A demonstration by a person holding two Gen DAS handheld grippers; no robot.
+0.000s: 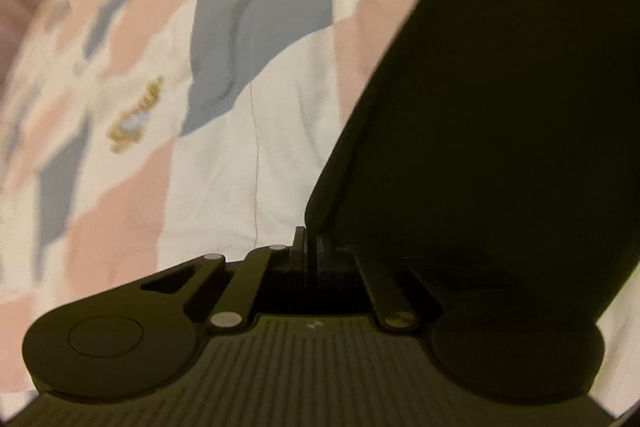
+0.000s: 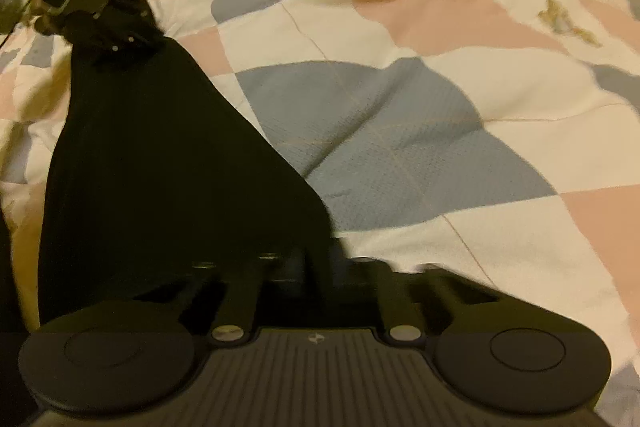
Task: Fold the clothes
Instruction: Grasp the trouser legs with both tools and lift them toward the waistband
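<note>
Garment: a plain black cloth garment (image 2: 160, 163) hung stretched between the two grippers, filling the right side of the left wrist view (image 1: 500, 99) and the left half of the right wrist view; its kind could not be told.
Left gripper: the black two-finger left gripper (image 1: 308, 247) had its jaws closed narrow on an edge of the black cloth, at the lower middle of its own view; it also showed at the upper left of the right wrist view (image 2: 120, 43), pinching the far end of the cloth.
Right gripper: the black two-finger right gripper (image 2: 316, 259) was likewise clamped narrow on the near edge, at the lower middle of its view.
Surface: a quilted bedspread of pink, grey-blue and cream patches (image 2: 400, 131) lay beneath, wrinkled, and showed to the left of the cloth in the left wrist view (image 1: 224, 155).
Progress: early, by my reading; the cloth was gripped at two points and held taut, but no fold line showed.
Left to do: laying it flat and making the folds, as far as could be judged.
</note>
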